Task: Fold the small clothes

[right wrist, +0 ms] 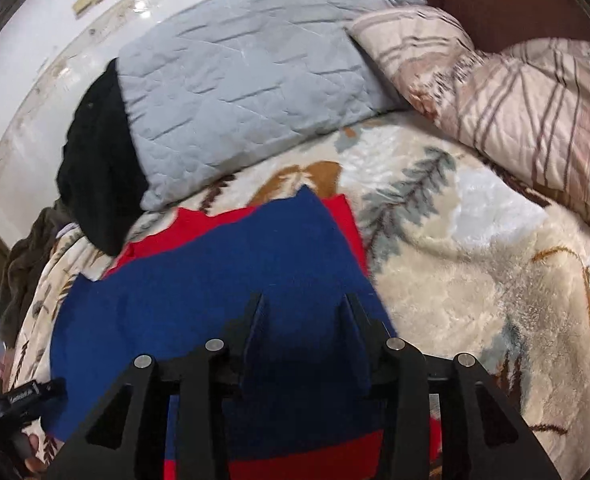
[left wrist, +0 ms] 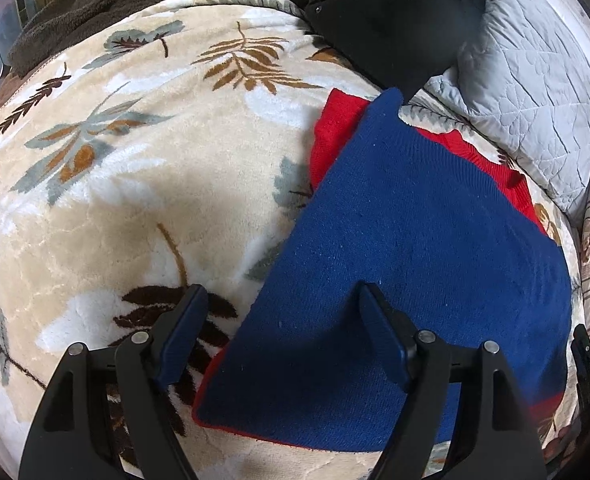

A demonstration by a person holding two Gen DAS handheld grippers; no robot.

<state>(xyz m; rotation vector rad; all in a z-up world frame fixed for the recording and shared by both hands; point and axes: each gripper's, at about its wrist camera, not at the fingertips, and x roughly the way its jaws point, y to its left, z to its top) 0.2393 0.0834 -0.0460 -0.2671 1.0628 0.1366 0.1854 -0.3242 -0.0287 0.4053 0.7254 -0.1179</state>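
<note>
While the blue and red knit garment [left wrist: 407, 264] lies flat on the leaf-patterned blanket [left wrist: 135, 184], the left gripper [left wrist: 281, 300] hangs above its near left edge with its jaws spread wide: one finger is over the blanket, the other over the blue cloth, and nothing sits between them. Seen from the right wrist, the right gripper [right wrist: 303, 304] hovers over the same garment [right wrist: 223, 280], close to its right edge, its jaws also parted and holding nothing.

Some small white lettering shows on a black device [right wrist: 27, 396] at the lower left of the right view, too small to read.

The garment is a fine ribbed knit, a blue panel folded over a red layer that peeks out along the far edge and at the near hem. The blanket is thick cream plush printed with brown, tan and grey-green fern leaves. Beyond the garment lie a grey quilted pillow [right wrist: 247, 92], a heap of black cloth [left wrist: 391, 12], and a beige comforter [right wrist: 535, 112] with brown stripes.
</note>
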